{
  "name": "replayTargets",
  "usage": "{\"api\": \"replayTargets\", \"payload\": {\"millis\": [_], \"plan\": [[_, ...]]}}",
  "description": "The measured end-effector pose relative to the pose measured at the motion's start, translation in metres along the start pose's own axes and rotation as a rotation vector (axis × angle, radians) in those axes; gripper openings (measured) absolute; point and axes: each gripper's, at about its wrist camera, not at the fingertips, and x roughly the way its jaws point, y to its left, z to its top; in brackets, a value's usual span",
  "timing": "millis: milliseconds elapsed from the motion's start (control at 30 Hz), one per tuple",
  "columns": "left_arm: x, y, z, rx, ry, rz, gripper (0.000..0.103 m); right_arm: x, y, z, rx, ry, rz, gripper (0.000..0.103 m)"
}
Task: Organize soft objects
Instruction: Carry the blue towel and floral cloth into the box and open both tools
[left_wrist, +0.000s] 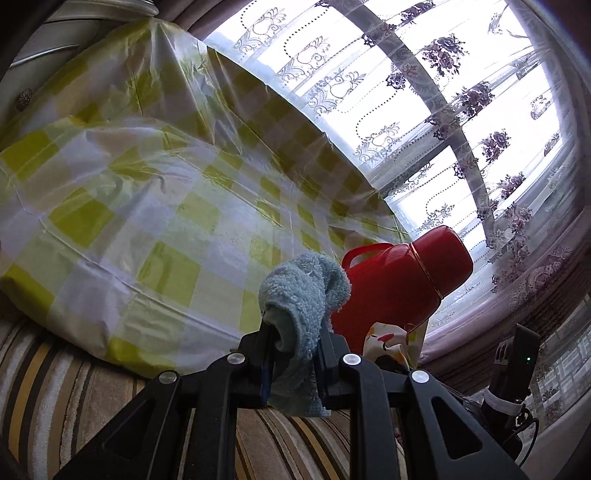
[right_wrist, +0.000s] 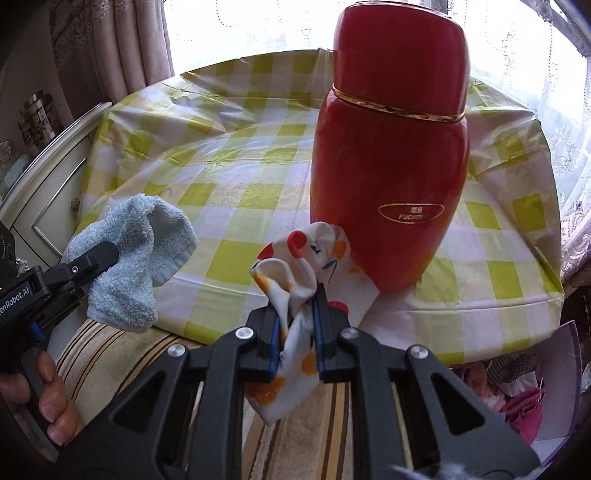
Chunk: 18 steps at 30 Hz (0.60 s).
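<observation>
My left gripper (left_wrist: 293, 332) is clamped nearly shut on a light blue terry cloth (left_wrist: 303, 291); the fluffy fabric bunches up above my fingertips and a flap of it hangs down below the pads. From the right wrist camera that same cloth (right_wrist: 136, 258) is lifted clear of the table, just off its near left edge, with my left gripper (right_wrist: 110, 258) reaching in from the left and a hand (right_wrist: 40, 391) wrapped round its grip. My right gripper (right_wrist: 299, 314) is likewise closed almost fully, pinching a white cloth with orange and red spots (right_wrist: 299, 266); its crumpled top rises above my pads and a tail dangles beneath them. That spotted cloth is held over the near edge of the table, directly in front of a tall red thermos (right_wrist: 391, 147) with a gold band, which stands upright towards the right side of the table. The table (right_wrist: 240, 206) wears a glossy yellow-and-white checked cover, creased towards the far edge. Below both my grippers lies a striped rug (right_wrist: 110, 350) in brown and cream. Behind the table hang lace curtains (left_wrist: 424, 92) against a bright window, and a pale cabinet (right_wrist: 48, 177) stands by the table's left side.
</observation>
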Motion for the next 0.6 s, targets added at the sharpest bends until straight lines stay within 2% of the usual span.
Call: {"api": "replayTargets", "payload": {"millis": [433,600], "plan": [[0.031,-0.086,-0.041,0.132,0.133,-0.106,0.019,-0.063,-0.093,-0.027,0.171,-0.037,-0.069,0.018],[0.046,-0.120,-0.060,0.200,0.197,-0.151,0.019,-0.077,-0.133,-0.044,0.241,-0.034,-0.130,0.018]]}}
